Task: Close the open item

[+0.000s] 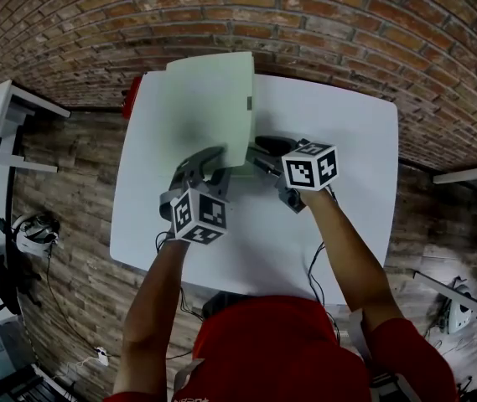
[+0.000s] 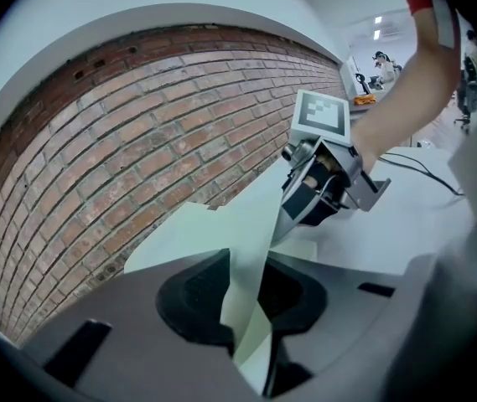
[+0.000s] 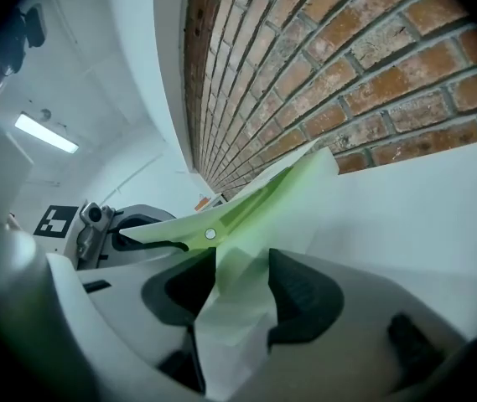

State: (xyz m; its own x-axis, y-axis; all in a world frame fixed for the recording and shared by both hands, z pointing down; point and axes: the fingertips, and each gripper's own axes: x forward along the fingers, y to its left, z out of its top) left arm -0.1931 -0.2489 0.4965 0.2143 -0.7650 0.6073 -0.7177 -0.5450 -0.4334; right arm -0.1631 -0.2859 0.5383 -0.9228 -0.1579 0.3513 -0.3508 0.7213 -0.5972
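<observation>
Works at a white table (image 1: 347, 141) before a brick wall (image 1: 305, 23), closing a pale green folder (image 1: 209, 107) spread over the table's far left part and lifted at the near edge. Pinches that edge in the right gripper (image 3: 242, 287), pads pressed on folded plastic just near of a small snap stud (image 3: 210, 234). Straddles the same thin sheet with the left gripper (image 2: 251, 296), pads parted and not squeezing, letting the plastic pass loosely between them.

Probably calls for a firm right-hand pinch as anchor while guiding the raised leaf over and down. Best to keep both tongs level, avoiding a twist in so limp a sheet. Then line up the stud with its mate, hidden from here, and press flat before letting go, or risk a spring-back.
</observation>
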